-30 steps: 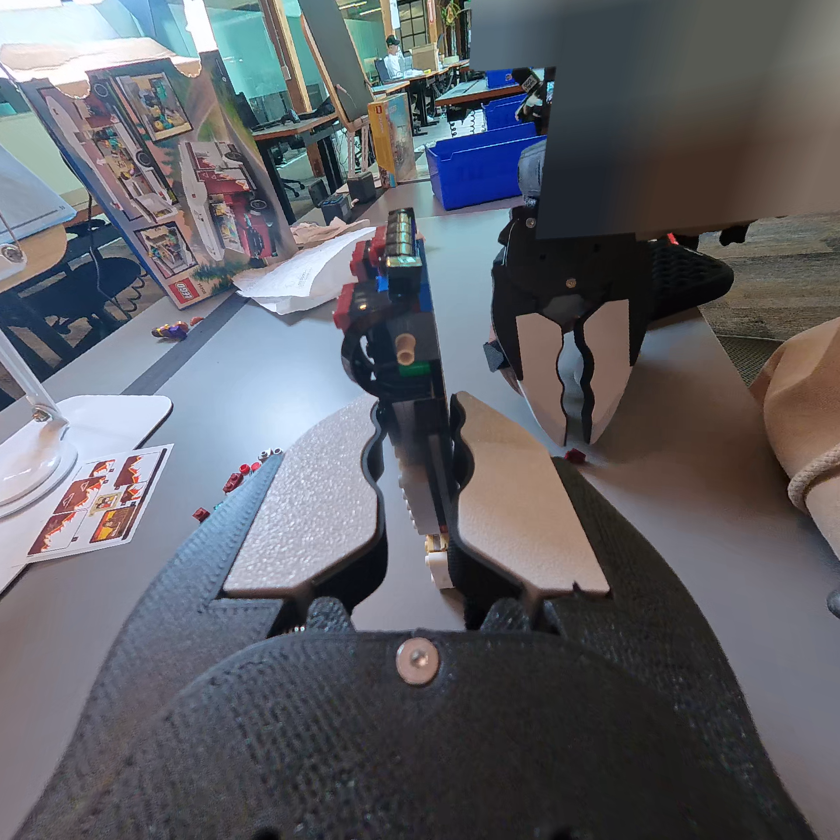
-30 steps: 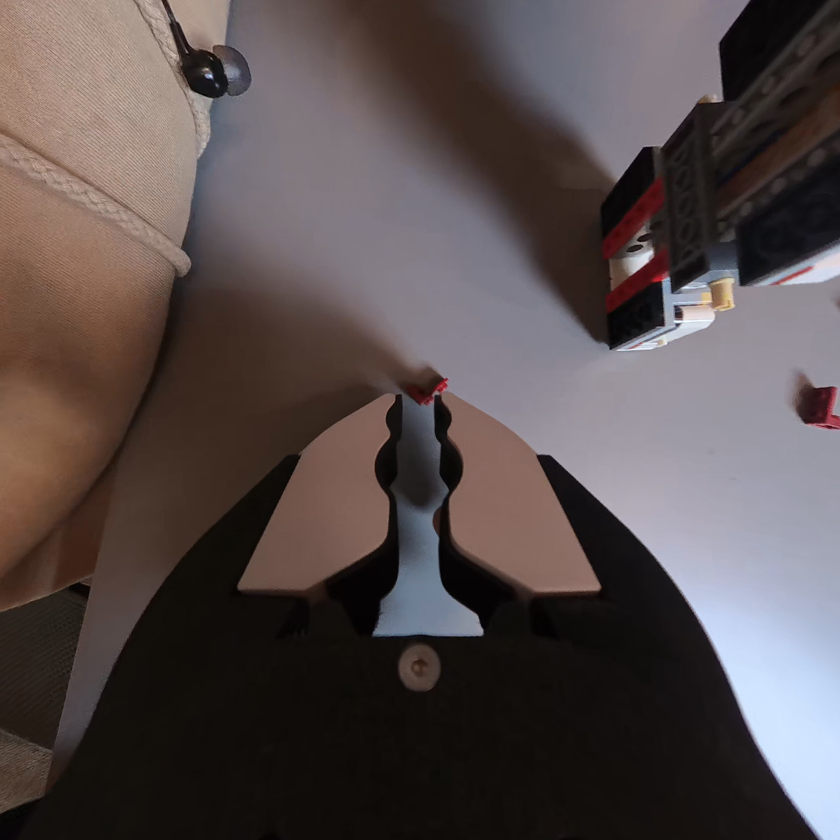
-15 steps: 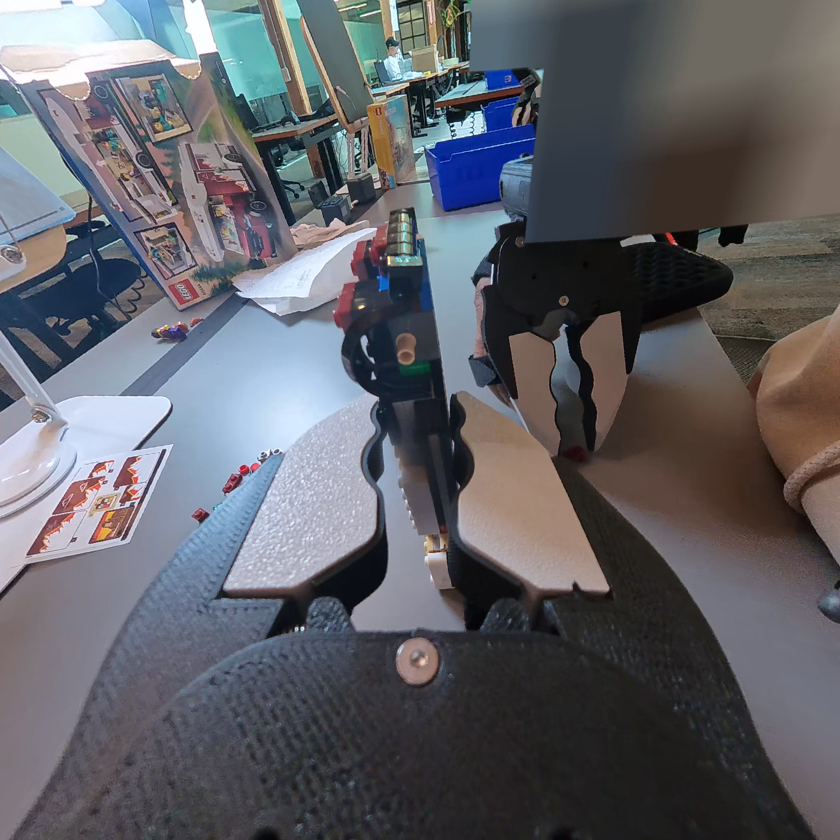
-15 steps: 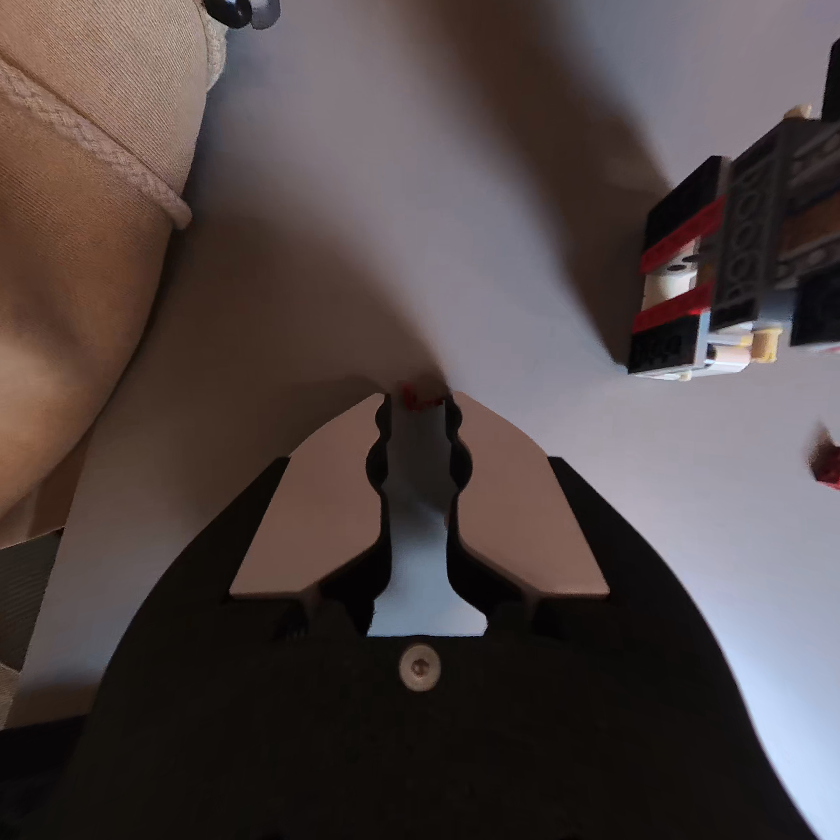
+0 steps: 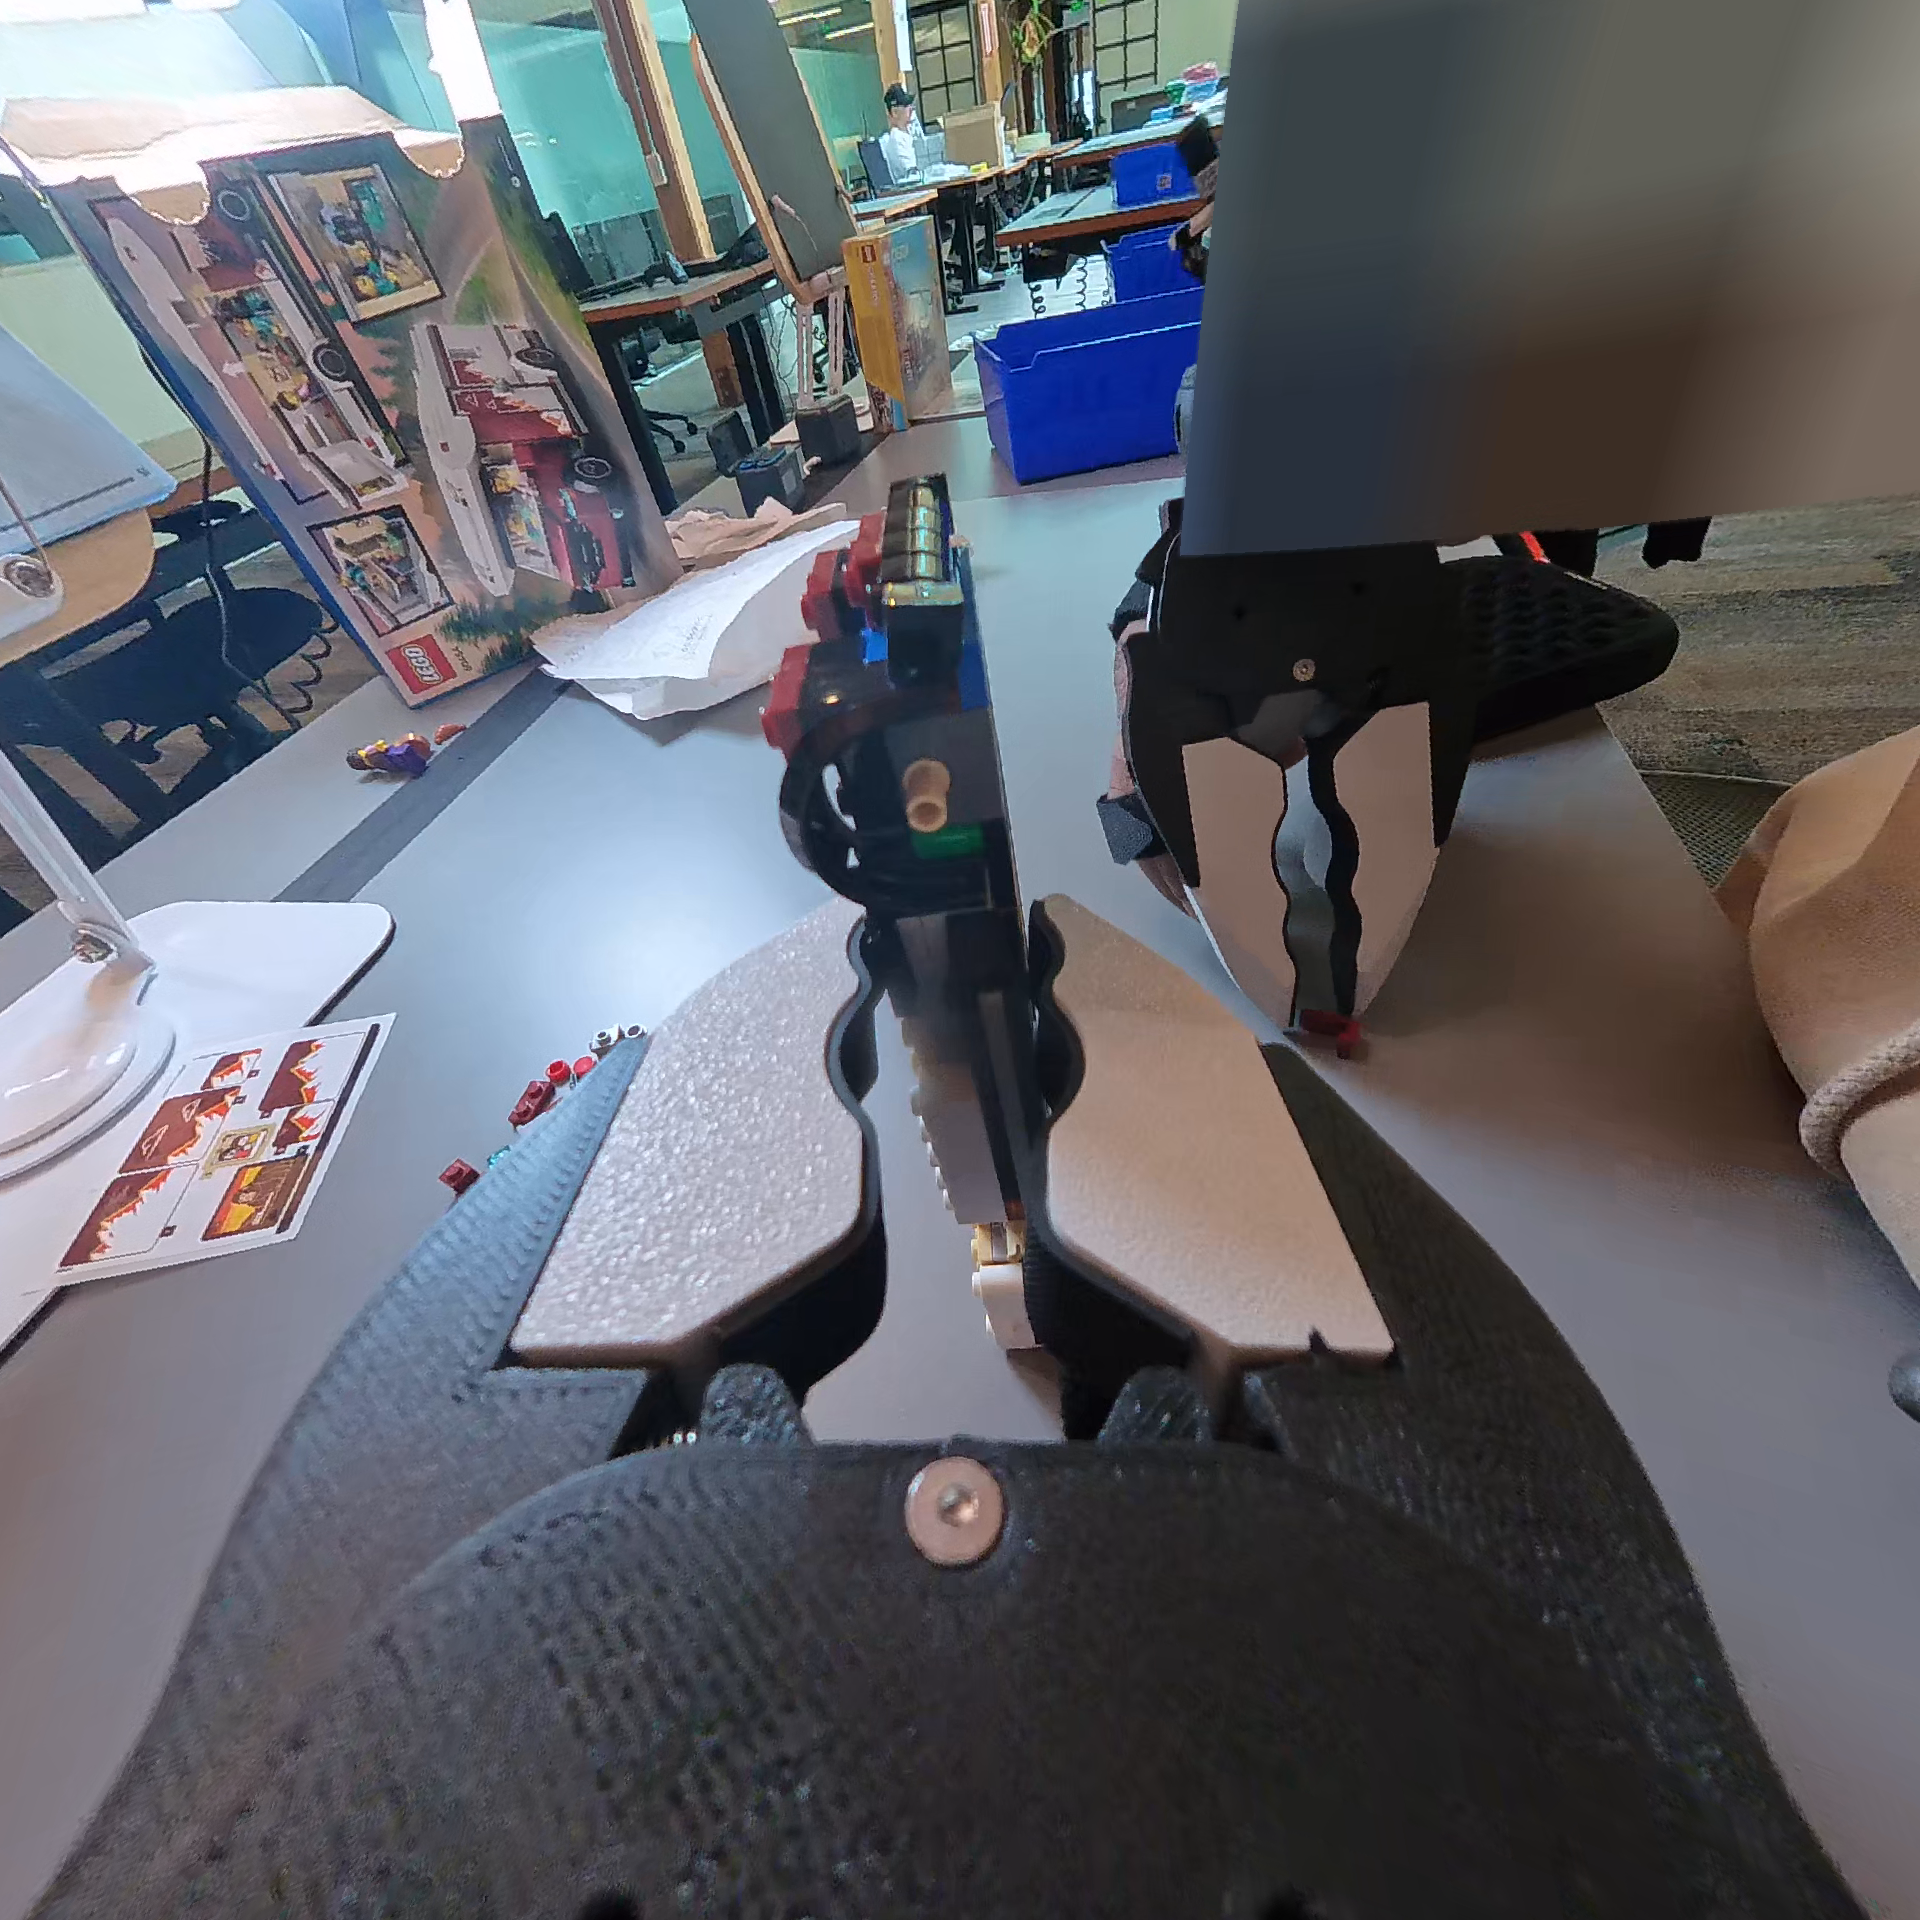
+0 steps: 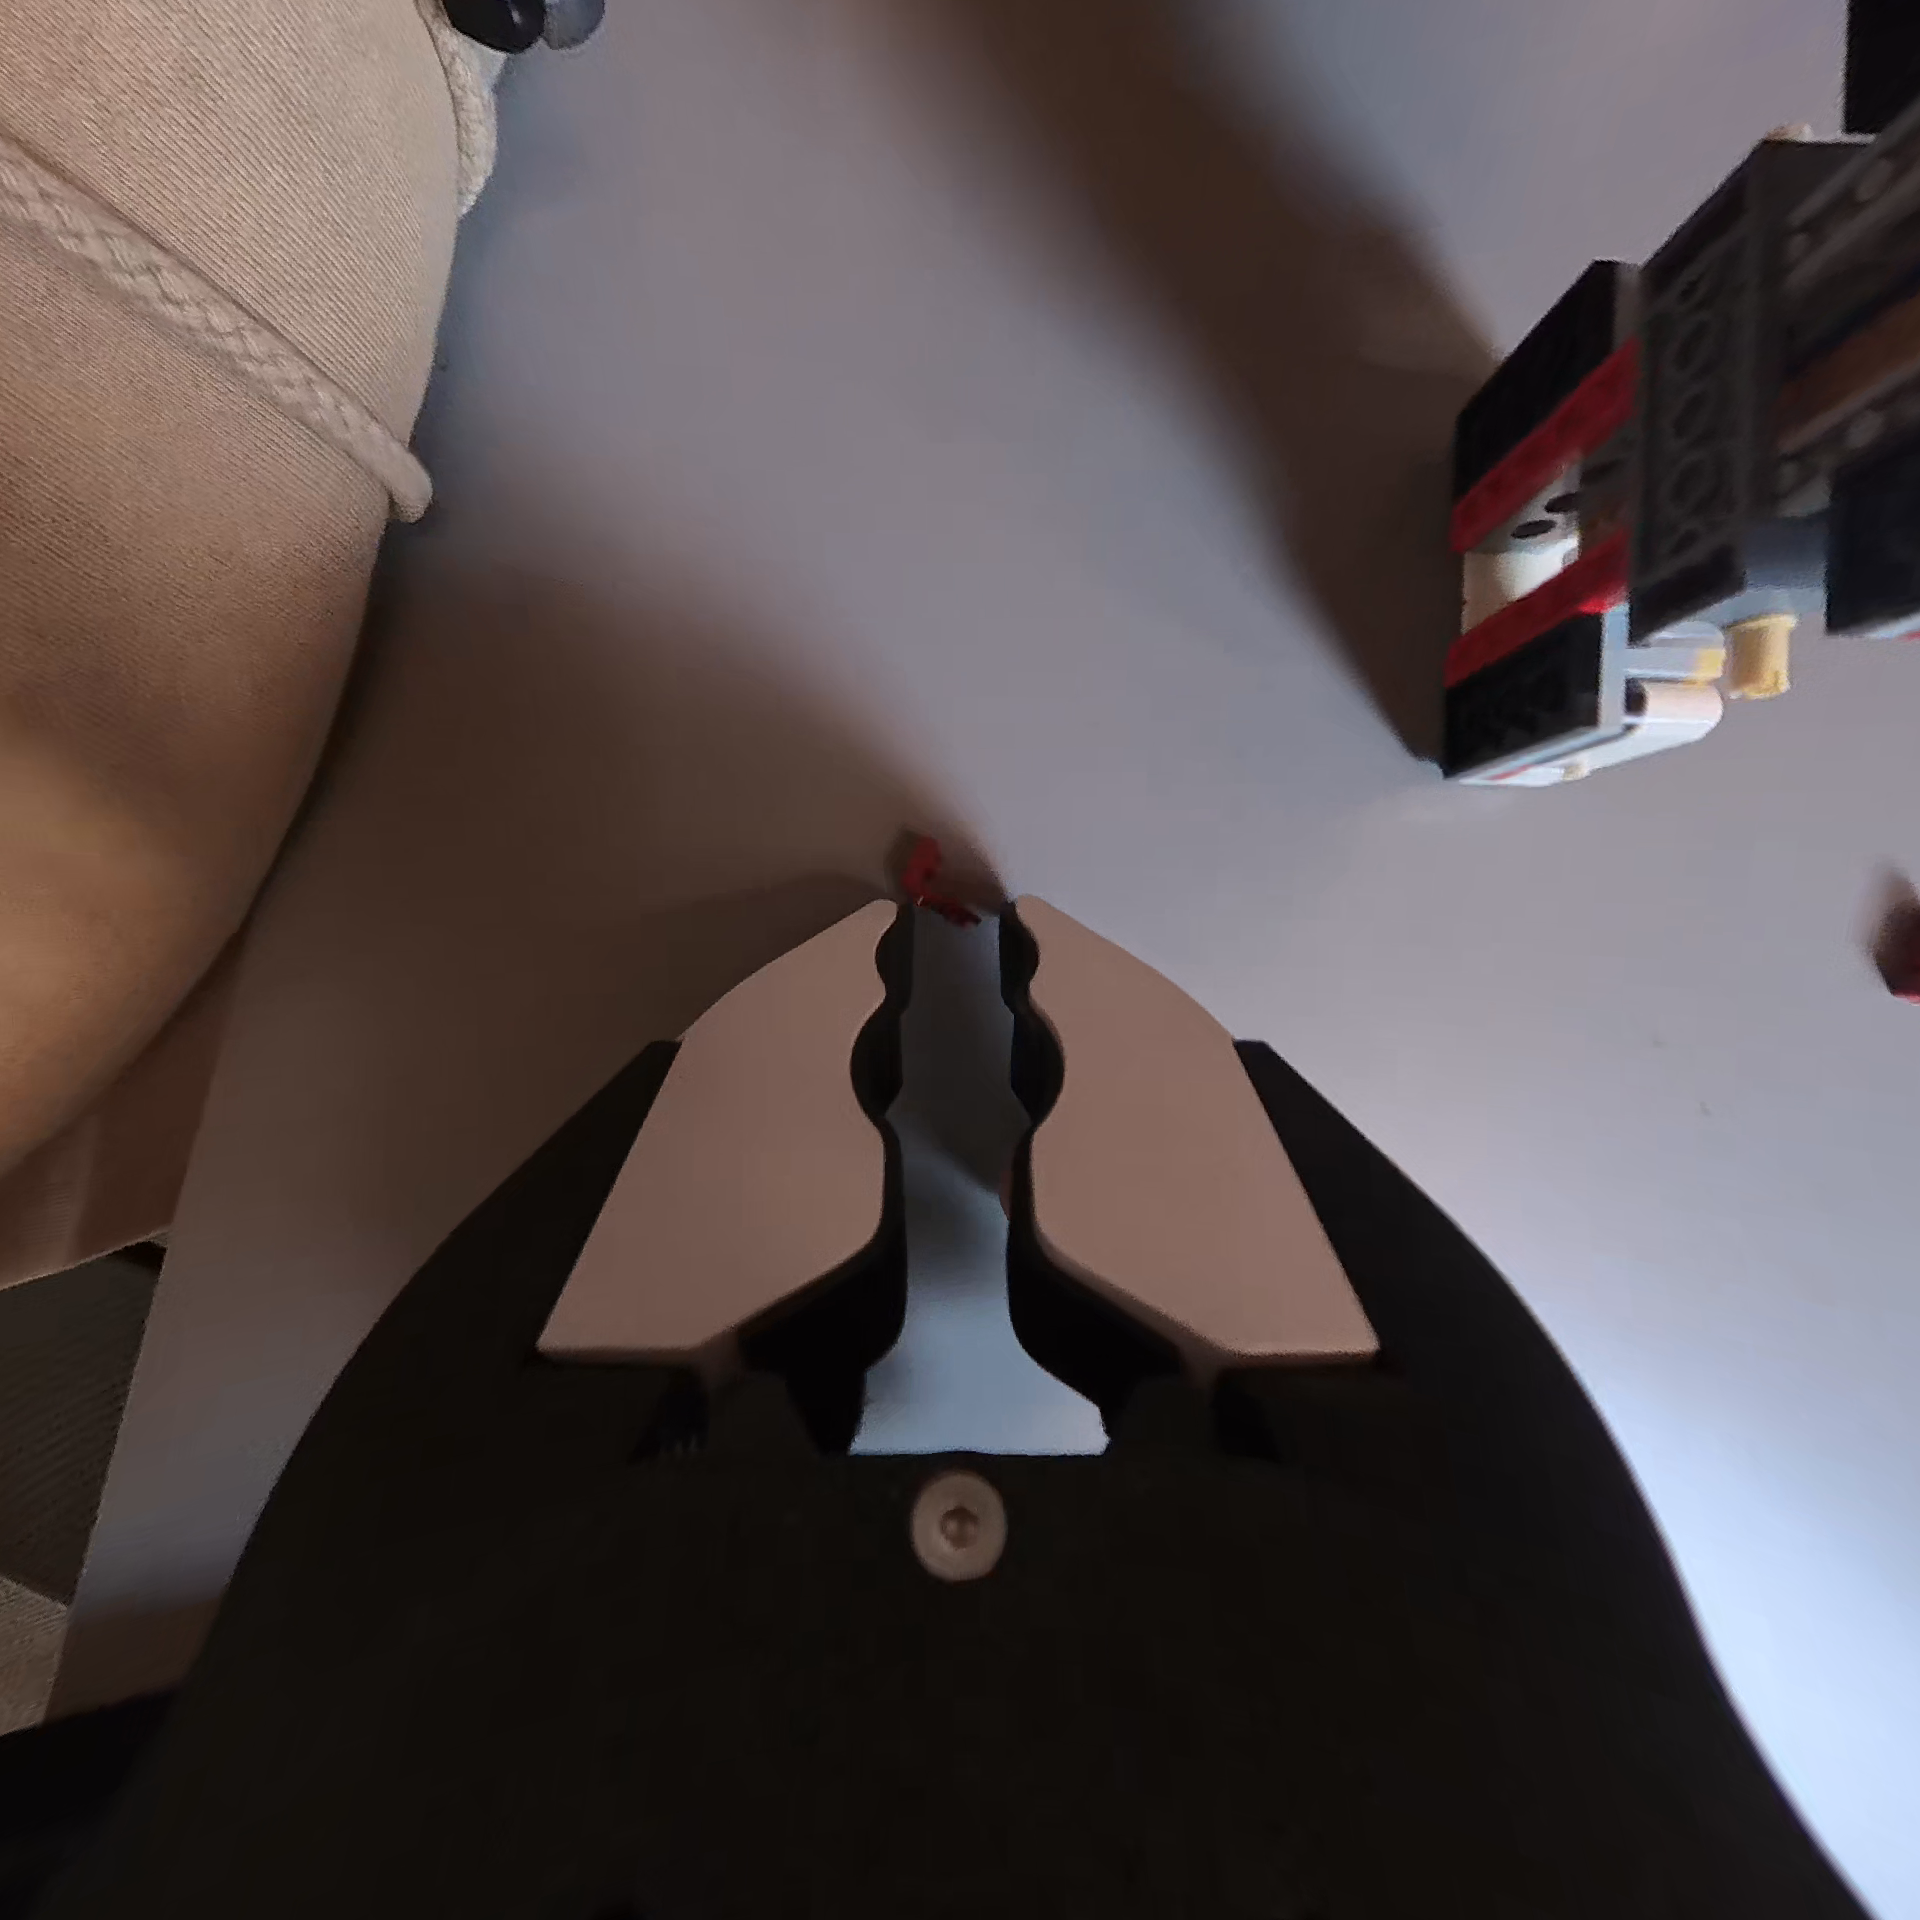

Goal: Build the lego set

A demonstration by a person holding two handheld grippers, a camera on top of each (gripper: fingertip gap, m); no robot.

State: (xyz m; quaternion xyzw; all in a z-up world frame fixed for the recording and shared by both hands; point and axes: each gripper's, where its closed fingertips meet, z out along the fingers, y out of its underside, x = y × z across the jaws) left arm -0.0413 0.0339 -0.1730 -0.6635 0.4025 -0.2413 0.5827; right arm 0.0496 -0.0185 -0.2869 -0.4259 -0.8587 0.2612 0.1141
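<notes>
Grey table [image 5: 582, 883] in an office | your left gripper [image 5: 951, 1049] is clamping the brick model [image 5: 914, 727] upright | your right gripper [image 6: 954, 920] is hovering tip-down, fingers parted around a red piece [image 6: 930, 883] lying on the table.

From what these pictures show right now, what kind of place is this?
Most likely an open-plan office used as a workspace: rows of desks with office chairs stand behind glass partitions. On the grey table in front stand a toy brick set box and blue storage bins.
</notes>
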